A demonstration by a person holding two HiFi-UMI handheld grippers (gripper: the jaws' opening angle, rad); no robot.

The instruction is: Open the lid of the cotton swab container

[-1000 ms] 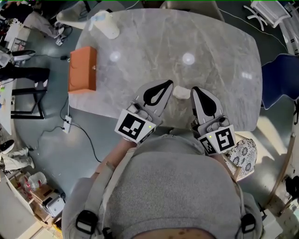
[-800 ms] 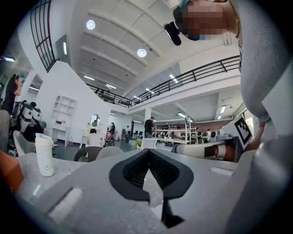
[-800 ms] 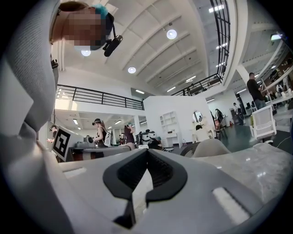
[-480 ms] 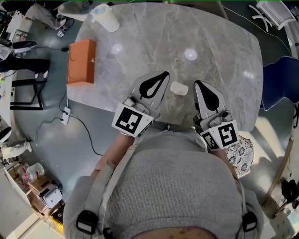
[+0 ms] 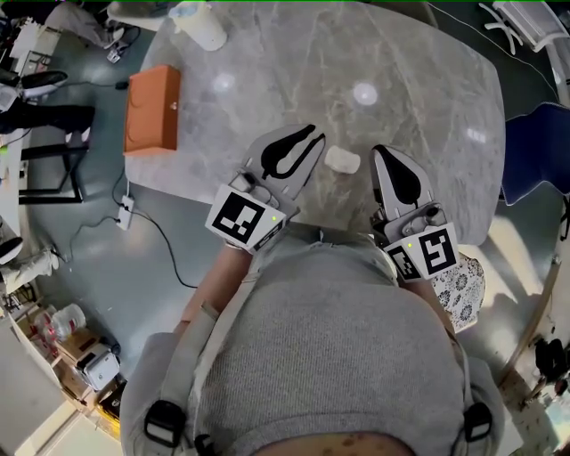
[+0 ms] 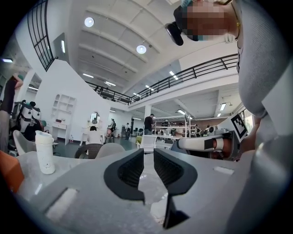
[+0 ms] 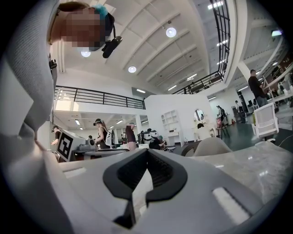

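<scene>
Looking down through the head view, I begin at the upper left of the frame, where a boxy orange case (image 5: 153, 109) with a small clasp lies at the left edge of the table (image 5: 427, 89). A white tumbler (image 5: 200, 25) stands near the top edge. The tabletop is grey, veined like marble, glossy with lamp glare and rounded at its corners.

From above the tumbler is only a pale blob. The left gripper view shows it at the left of the frame as a tall, smooth cylinder with a lid.

Left of centre, the left gripper (image 5: 317, 134) lies level over the near edge. Its own view (image 6: 149, 153) shows ribbed black pads a narrow slit apart, with nothing between them. Those jaws have just been opening.

Only the head view shows the cotton swab container (image 5: 342, 160) clearly. It is a small, whitish, rounded piece lying on the stone between the two sets of tips, near both and held by neither.

Right of it, the right gripper (image 5: 382, 152) also lies level. Its own view (image 7: 146, 153) shows the pad tips pressed together on nothing. That view also catches the left gripper's marker cube at the left of the frame, which the head view shows from above.
</scene>
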